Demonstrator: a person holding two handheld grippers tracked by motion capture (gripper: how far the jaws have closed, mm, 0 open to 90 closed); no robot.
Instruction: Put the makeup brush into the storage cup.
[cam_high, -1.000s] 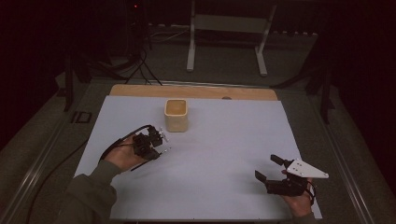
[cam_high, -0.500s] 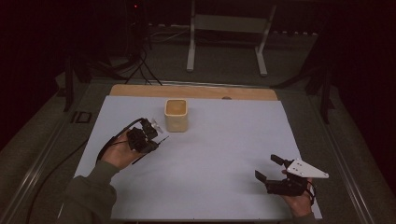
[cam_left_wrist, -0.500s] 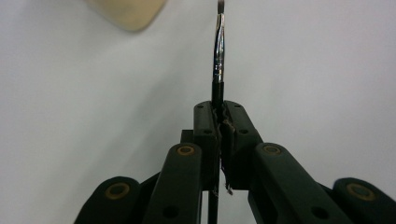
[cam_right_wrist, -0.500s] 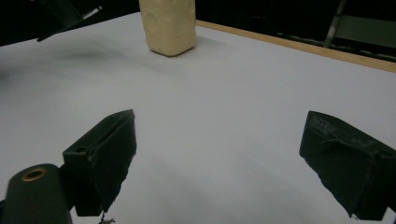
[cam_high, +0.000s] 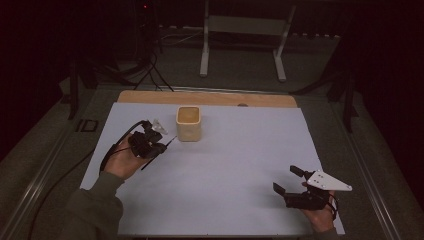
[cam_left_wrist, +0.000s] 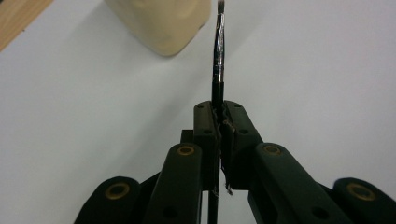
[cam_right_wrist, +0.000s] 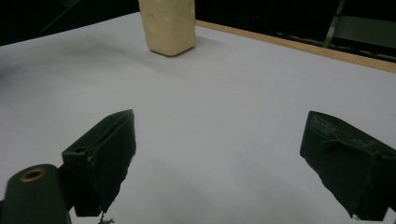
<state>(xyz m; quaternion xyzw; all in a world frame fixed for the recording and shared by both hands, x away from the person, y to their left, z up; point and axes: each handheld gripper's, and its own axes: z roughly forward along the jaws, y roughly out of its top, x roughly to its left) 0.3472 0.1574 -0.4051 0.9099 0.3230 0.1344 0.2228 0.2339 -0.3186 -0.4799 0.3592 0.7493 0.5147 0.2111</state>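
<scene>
Left tongs (cam_left_wrist: 219, 122) clenched on a thin brush (cam_left_wrist: 218, 51) beside the cup (cam_high: 188, 123); right tongs (cam_right_wrist: 219, 163) released.

thin dark brush (cam_left_wrist: 218, 56) with a shiny metal ferrule and small tip, clamped between the left gripper's (cam_left_wrist: 219, 114) closed jaws, pointing straight out ahead of them, its tip just beside the cream square cup (cam_high: 188, 122) standing upright.

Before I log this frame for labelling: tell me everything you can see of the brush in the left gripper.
The brush is thin, with a dark handle, a shiny metal collar and a small dark bristle tip. The left gripper is shut on its handle, and its front length sticks straight out past the jaws. Its tip points toward the cream cup, just short of the side; contact cannot be told.
</scene>
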